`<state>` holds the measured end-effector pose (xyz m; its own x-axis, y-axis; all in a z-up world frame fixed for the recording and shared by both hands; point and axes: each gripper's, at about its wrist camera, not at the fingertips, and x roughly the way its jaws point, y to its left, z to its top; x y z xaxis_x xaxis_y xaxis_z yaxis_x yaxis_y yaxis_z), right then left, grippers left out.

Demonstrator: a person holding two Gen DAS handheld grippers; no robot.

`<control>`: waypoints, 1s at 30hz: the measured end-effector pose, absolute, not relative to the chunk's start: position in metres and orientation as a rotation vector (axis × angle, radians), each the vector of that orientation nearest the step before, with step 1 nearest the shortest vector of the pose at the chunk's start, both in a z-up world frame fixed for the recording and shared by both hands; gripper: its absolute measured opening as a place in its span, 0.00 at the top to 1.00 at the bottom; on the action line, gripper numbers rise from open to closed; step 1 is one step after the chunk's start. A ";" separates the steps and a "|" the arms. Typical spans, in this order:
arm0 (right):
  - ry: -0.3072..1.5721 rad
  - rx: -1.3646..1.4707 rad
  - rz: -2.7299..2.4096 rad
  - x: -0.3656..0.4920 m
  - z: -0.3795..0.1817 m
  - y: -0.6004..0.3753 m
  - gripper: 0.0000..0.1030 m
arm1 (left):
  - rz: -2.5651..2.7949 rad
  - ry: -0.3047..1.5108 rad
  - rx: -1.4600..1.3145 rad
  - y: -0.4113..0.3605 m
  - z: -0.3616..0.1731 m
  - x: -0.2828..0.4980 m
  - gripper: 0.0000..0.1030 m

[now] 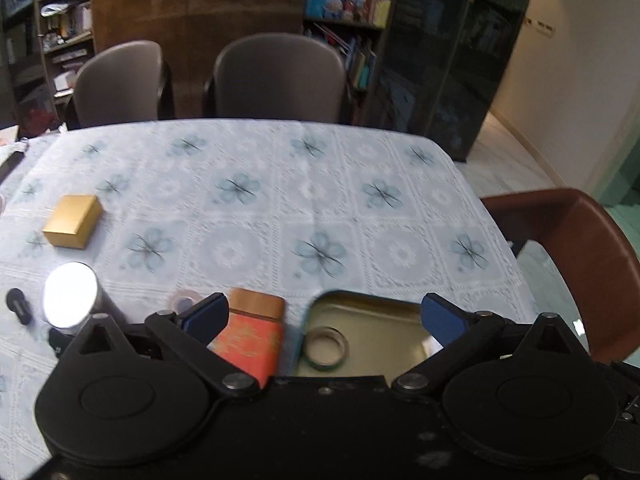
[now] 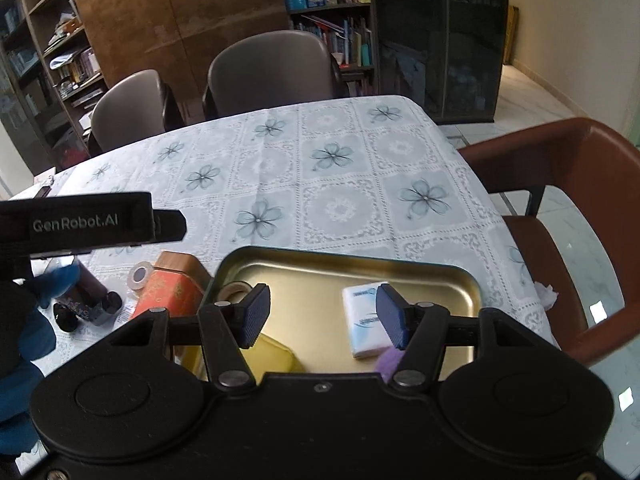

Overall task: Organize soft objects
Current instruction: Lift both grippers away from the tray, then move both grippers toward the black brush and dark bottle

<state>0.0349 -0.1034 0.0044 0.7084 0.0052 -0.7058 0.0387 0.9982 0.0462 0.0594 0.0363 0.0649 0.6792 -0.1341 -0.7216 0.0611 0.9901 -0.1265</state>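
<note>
A gold metal tray (image 2: 460, 280) lies near the table's front edge. It holds a white tissue pack (image 2: 360, 312), a yellow sponge (image 2: 276, 354), a tape roll (image 2: 234, 288) and a purple soft thing (image 2: 390, 362), partly hidden. My right gripper (image 2: 322, 314) is open and empty above the tray. My left gripper (image 1: 320, 316) is open and empty, over the tray's (image 1: 368, 306) left part and the tape roll (image 1: 325, 349).
An orange tin (image 1: 250, 340) lies left of the tray. A gold box (image 1: 72, 220), a silver-lidded can (image 1: 70, 294), a clear tape roll (image 1: 182, 302) and a black item (image 1: 18, 304) sit at the left. Chairs surround the table; a brown chair (image 2: 580, 200) stands right.
</note>
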 end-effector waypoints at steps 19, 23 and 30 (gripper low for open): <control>0.772 -0.030 0.049 0.069 -0.025 0.088 0.35 | 0.095 0.937 -0.082 0.286 0.020 0.038 0.00; 0.792 -0.010 0.053 0.088 -0.040 0.109 0.35 | 0.126 0.993 -0.063 0.332 0.003 0.038 0.01; 0.855 -0.016 0.095 0.107 -0.054 0.141 0.35 | 0.187 1.018 -0.089 0.395 -0.013 0.042 0.01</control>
<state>0.1069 0.1413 -0.0537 0.6521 0.0771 -0.7542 -0.0903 0.9956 0.0238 0.0422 0.3950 -0.0125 0.5105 0.1132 -0.8524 -0.1964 0.9804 0.0126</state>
